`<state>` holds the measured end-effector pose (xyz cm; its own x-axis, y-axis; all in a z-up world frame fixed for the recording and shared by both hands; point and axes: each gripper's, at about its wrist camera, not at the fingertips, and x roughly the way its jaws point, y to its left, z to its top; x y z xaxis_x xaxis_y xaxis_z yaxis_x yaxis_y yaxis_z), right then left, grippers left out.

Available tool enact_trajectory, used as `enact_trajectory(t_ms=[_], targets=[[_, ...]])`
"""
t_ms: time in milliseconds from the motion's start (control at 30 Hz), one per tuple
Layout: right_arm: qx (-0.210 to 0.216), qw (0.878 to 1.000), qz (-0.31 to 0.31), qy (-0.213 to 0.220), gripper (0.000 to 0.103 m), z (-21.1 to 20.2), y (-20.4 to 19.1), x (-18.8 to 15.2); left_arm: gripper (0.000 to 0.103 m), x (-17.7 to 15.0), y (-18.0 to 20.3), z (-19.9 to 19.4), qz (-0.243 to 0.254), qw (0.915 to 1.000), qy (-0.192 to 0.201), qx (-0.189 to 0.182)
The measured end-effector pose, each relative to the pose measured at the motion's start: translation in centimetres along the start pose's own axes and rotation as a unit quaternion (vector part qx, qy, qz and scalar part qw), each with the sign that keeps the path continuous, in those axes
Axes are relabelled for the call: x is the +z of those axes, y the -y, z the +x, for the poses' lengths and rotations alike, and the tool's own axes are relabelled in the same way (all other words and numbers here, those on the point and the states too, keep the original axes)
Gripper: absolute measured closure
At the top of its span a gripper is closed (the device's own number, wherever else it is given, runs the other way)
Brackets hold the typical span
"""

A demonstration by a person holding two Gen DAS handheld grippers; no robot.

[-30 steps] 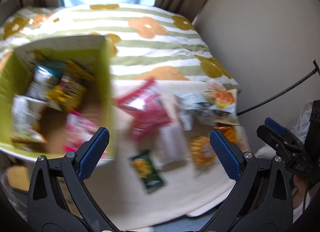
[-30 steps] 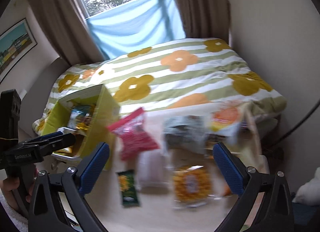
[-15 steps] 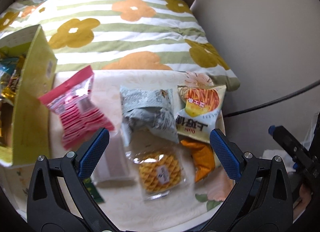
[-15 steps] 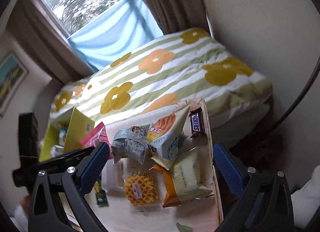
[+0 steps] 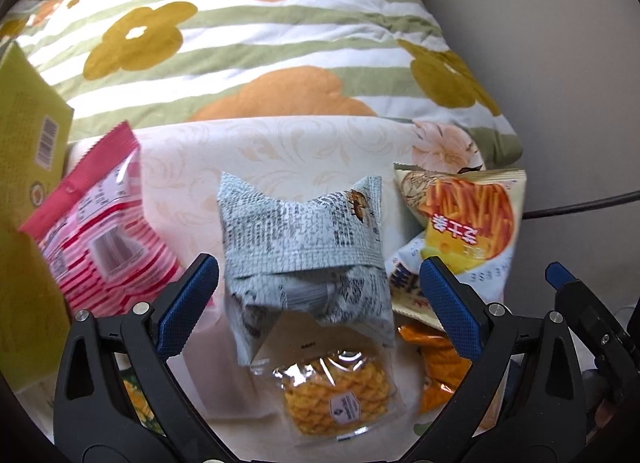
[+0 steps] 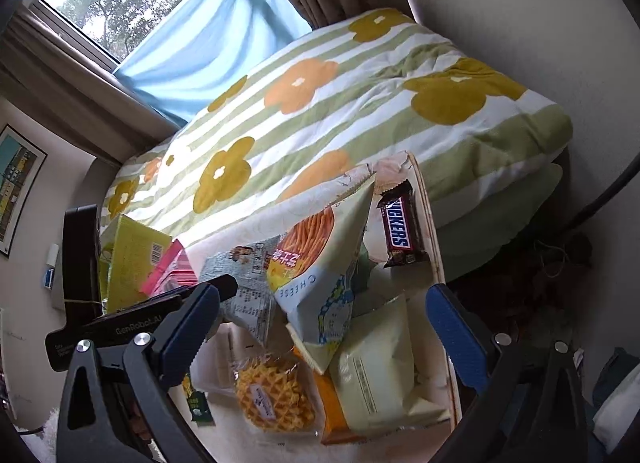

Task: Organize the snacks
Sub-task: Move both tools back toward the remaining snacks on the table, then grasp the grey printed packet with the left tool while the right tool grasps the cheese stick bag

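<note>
While both tools stand wide and empty, we line our left tool [image 5: 318, 303] over the grey newsprint-patterned packet [image 5: 304, 247] at the worktop's [image 5: 280, 143] centre; we should pinch its middle, clear of the waffle pack [image 5: 336, 395] nearer us.

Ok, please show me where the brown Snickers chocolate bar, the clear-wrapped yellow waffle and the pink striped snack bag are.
brown Snickers chocolate bar [image 6: 401, 232]: right wrist view, wrapper middle.
clear-wrapped yellow waffle [image 5: 335, 397]: left wrist view, waffle middle.
pink striped snack bag [image 5: 105, 232]: left wrist view, bag front.
</note>
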<state>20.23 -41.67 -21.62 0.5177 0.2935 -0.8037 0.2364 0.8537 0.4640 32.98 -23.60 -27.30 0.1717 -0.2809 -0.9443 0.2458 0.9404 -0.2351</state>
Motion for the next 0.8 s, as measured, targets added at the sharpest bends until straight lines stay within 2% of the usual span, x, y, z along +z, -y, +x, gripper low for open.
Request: enact_trajectory(t_ms=[100, 367, 567, 700, 800], targets=[[-0.001, 1.000, 0.001, -0.010, 0.006, 1.3, 0.2, 0.5, 0.003, 0.3, 0.1, 1.1, 0.007, 0.9999, -0.011, 0.008], [-0.004, 0.999, 0.006, -0.036, 0.009, 3.9, 0.1, 1.1, 0.004, 0.7, -0.1, 3.1, 0.024, 0.9989, -0.032, 0.023], [-0.008, 0.999, 0.004, -0.051, 0.009, 5.2, 0.0, 1.3, 0.010, 0.5, -0.1, 3.4, 0.037, 0.9986, -0.031, 0.022], [-0.005, 0.998, 0.005, -0.059, 0.009, 5.8, 0.0, 1.3, 0.021, 0.5, 0.3, 3.3, 0.055, 0.9976, -0.027, 0.032], [-0.002, 0.998, 0.006, -0.064, 0.009, 6.2, -0.1, 1.3, 0.024, 0.5, 0.5, 3.1, 0.064, 0.9970, -0.025, 0.035]])
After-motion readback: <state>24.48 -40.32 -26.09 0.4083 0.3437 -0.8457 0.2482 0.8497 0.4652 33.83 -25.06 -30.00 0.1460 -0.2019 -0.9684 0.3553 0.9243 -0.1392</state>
